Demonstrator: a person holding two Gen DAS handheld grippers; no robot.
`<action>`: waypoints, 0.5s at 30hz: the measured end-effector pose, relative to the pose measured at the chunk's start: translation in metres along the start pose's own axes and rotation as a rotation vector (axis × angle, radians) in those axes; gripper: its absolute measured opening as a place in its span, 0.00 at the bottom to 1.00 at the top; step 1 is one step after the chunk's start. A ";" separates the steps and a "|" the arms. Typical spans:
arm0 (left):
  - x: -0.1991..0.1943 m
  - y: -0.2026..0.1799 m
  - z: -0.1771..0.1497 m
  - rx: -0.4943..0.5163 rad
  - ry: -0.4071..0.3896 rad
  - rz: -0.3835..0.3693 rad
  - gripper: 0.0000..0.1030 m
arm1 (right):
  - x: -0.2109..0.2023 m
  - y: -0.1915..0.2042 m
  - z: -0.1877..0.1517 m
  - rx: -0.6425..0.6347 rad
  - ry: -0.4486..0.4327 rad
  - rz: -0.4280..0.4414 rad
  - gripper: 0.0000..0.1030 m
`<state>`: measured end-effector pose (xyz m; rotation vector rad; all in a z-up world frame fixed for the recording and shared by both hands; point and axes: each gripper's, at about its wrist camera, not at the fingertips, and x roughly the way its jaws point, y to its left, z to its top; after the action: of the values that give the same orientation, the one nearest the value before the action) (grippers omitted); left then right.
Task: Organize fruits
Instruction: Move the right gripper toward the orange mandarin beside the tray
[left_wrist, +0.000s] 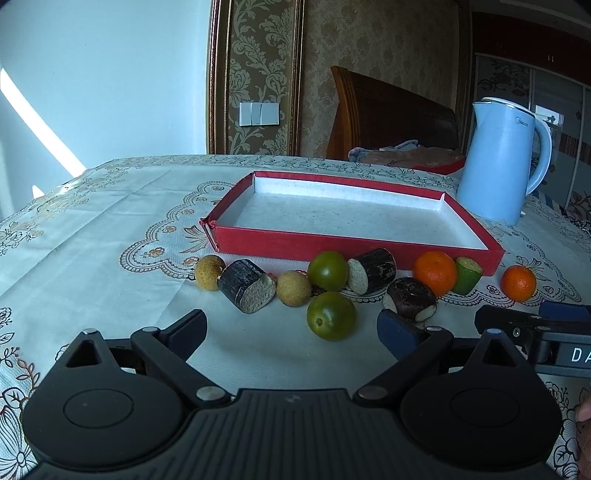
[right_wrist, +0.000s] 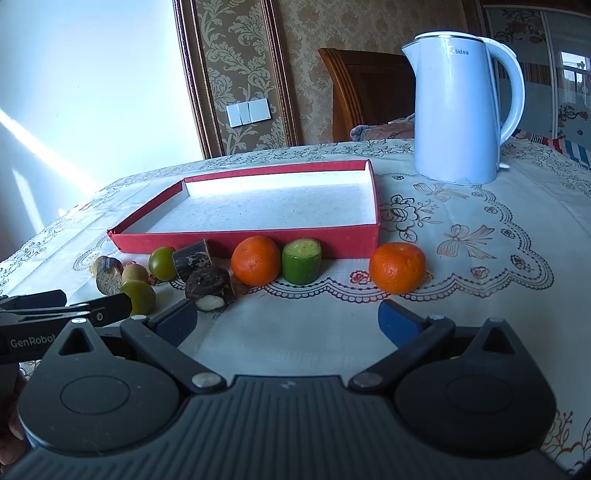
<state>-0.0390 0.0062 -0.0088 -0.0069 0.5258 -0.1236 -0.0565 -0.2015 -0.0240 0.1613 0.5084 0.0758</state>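
A shallow red tray (left_wrist: 332, 248) (right_wrist: 258, 245) with a white floor stands empty on the table. Along its near side lie two tan longans (left_wrist: 209, 272), two green round fruits (left_wrist: 331, 315) (right_wrist: 162, 262), dark sugarcane pieces (left_wrist: 247, 285) (right_wrist: 209, 283), two oranges (left_wrist: 435, 272) (right_wrist: 397, 267) and a green cut piece (left_wrist: 467, 275) (right_wrist: 301, 261). My left gripper (left_wrist: 291, 330) is open and empty just short of the near green fruit. My right gripper (right_wrist: 288, 323) is open and empty before the oranges; it also shows in the left wrist view (left_wrist: 532, 317).
A pale blue electric kettle (left_wrist: 502, 162) (right_wrist: 458, 107) stands behind the tray's right end. The table has a lace-patterned cloth (left_wrist: 110, 206). A wooden headboard (left_wrist: 384, 110) and wall are beyond the far edge.
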 end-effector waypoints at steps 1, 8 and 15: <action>0.000 0.000 0.000 -0.002 -0.003 0.000 0.96 | -0.001 0.000 0.000 0.003 -0.004 -0.002 1.00; 0.000 0.005 0.001 -0.029 -0.012 -0.024 0.96 | -0.005 -0.004 0.000 0.015 -0.021 -0.007 1.00; 0.000 -0.003 0.002 -0.008 -0.019 -0.021 0.96 | -0.007 -0.007 0.000 0.019 -0.024 -0.001 1.00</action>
<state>-0.0380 0.0029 -0.0070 -0.0216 0.5078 -0.1417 -0.0623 -0.2095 -0.0217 0.1802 0.4855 0.0686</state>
